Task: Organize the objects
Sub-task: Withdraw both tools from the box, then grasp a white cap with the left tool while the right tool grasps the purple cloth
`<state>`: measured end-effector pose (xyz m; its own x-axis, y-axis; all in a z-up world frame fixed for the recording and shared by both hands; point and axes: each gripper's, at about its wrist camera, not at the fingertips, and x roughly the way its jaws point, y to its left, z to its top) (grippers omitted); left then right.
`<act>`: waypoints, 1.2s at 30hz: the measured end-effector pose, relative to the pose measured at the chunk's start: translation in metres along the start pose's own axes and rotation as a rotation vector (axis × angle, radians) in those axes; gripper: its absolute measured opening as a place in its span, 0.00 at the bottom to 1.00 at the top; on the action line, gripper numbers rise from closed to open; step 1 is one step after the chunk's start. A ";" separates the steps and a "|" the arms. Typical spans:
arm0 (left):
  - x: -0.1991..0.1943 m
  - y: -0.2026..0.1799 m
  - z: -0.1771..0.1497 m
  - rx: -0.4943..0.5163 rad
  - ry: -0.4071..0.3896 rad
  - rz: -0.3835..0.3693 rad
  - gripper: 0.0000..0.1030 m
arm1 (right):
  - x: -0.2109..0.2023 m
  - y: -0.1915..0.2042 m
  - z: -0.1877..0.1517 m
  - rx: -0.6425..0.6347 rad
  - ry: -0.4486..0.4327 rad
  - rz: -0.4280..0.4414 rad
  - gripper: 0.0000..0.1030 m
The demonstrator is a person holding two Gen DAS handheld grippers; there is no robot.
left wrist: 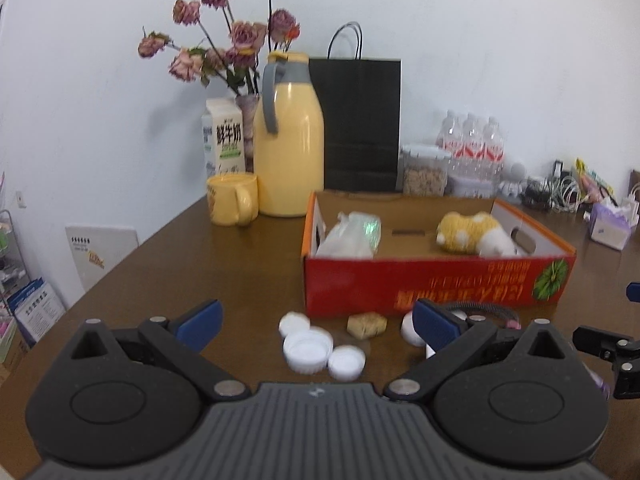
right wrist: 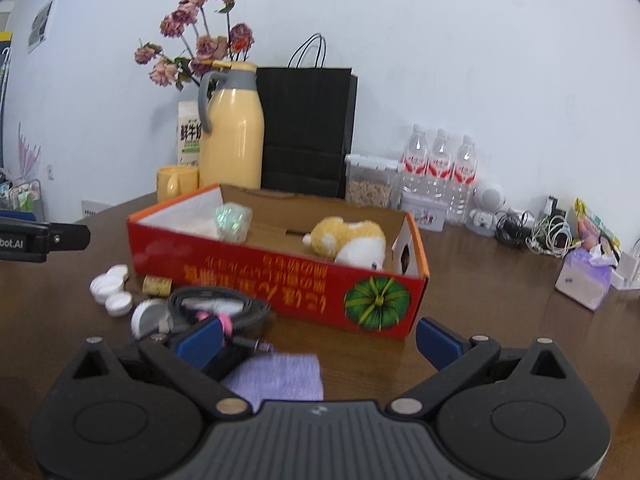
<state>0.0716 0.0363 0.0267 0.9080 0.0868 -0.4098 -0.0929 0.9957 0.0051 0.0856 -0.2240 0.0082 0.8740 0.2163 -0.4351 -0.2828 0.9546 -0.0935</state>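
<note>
Your left gripper [left wrist: 318,320]: jaws spread wide, holding nothing; white caps [left wrist: 308,348] lie between them.
Your right gripper [right wrist: 320,340]: jaws wide too, empty; purple cloth [right wrist: 280,376] lies between.
Box [right wrist: 280,280]: just ahead of both.
Hard to make out: cable [right wrist: 216,304], half-hidden behind your right gripper's left finger [right wrist: 200,340].

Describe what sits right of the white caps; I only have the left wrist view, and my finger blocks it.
Observer: A coiled black cable lies there, in front of the red box.
Operator: Report anything nearer than the cable.
Observer: A purple cloth lies flat on the table, close to the right gripper.
Operator: Confirm that gripper's state.
Observer: Its fingers are wide apart, with nothing between them.
</note>
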 end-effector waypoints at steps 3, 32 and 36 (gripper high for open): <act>-0.002 0.003 -0.010 0.002 0.030 0.005 1.00 | -0.002 0.004 -0.010 -0.015 0.031 0.013 1.00; -0.009 0.010 -0.030 -0.008 0.091 0.003 1.00 | -0.001 0.025 -0.025 0.013 0.086 0.239 0.04; -0.009 0.007 -0.030 -0.005 0.093 -0.002 1.00 | -0.006 0.020 -0.020 0.044 0.059 0.237 0.02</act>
<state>0.0507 0.0419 0.0034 0.8662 0.0812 -0.4931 -0.0934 0.9956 -0.0001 0.0662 -0.2103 -0.0092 0.7602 0.4245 -0.4918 -0.4587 0.8868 0.0563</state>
